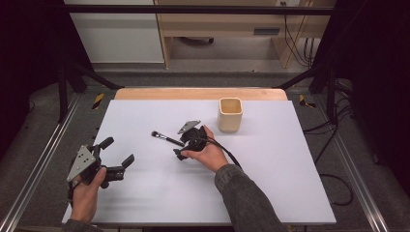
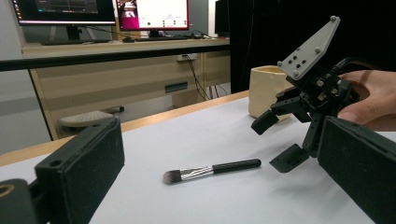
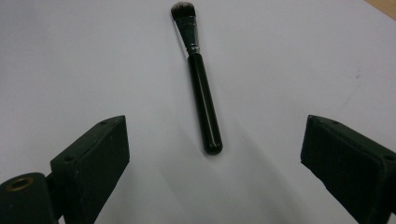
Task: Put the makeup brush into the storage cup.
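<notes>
The right tool (image 3: 215, 154) looks down along its two black, rough-faced jaws, which rise from the bottom corners and stand wide apart with nothing between their pads. On the pale white table (image 3: 84, 60) just beyond them lies a slim makeup brush with a glossy black handle, a silver metal ferrule and a dark tuft of bristles (image 3: 198, 79); it lies flat, its rounded handle end pointing toward the gap between the jaws and its bristles at the top edge. The brush touches neither jaw, and a sliver of light wooden edge (image 3: 385, 7) shows in the top right corner.
</notes>
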The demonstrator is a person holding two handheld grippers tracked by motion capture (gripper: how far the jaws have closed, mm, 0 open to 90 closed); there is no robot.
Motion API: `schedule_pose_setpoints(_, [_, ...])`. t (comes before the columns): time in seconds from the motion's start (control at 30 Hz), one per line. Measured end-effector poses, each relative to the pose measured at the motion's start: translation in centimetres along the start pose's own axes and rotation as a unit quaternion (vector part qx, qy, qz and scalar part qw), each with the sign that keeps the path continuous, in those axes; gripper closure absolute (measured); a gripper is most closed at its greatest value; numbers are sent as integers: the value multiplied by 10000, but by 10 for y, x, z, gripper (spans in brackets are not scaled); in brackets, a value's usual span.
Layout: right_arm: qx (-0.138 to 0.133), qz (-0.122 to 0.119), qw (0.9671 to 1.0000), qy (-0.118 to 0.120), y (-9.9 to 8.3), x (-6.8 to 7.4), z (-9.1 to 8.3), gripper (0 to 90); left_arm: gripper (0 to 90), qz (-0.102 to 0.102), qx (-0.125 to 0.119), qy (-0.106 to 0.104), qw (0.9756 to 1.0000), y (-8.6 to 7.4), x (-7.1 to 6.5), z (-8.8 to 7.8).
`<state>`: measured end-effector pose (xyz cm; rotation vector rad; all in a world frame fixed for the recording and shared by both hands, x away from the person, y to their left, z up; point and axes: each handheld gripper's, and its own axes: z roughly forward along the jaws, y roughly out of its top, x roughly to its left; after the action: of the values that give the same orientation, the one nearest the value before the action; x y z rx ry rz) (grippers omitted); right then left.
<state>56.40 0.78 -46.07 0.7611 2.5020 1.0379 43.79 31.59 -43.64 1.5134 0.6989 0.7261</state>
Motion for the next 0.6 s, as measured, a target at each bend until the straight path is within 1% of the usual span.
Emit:
schedule_pose_setpoints(0.23, [22,-4,10000,-5,2,1,0,96,3,1,-1,4,10000,0,0,0])
schedule_pose_setpoints(0.33, [47,-42,10000,2,5,0,1,117,3,3,1,5,10000,0,0,0])
schedule_pose_setpoints(0.4, [33,-11,10000,9,7,1,2,138,3,0,-1,8,10000,0,0,0])
schedule_pose_setpoints(0.43, [48,-48,10000,16,7,1,3,148,3,-4,-3,8,10000,0,0,0])
schedule_pose_setpoints(0.47, [61,-23,10000,10,8,2,4,153,3,-8,-6,9,10000,0,0,0])
schedule_pose_setpoints(0.5, [66,-76,9999,34,9,1,5,156,3,-5,-4,10,10000,0,0,0])
schedule_pose_setpoints(0.53, [69,-36,10000,16,10,2,6,160,3,-5,-1,11,10000,0,0,0])
schedule_pose_setpoints(0.6, [102,-78,9999,9,10,3,8,167,3,-13,-8,10,10000,0,0,0])
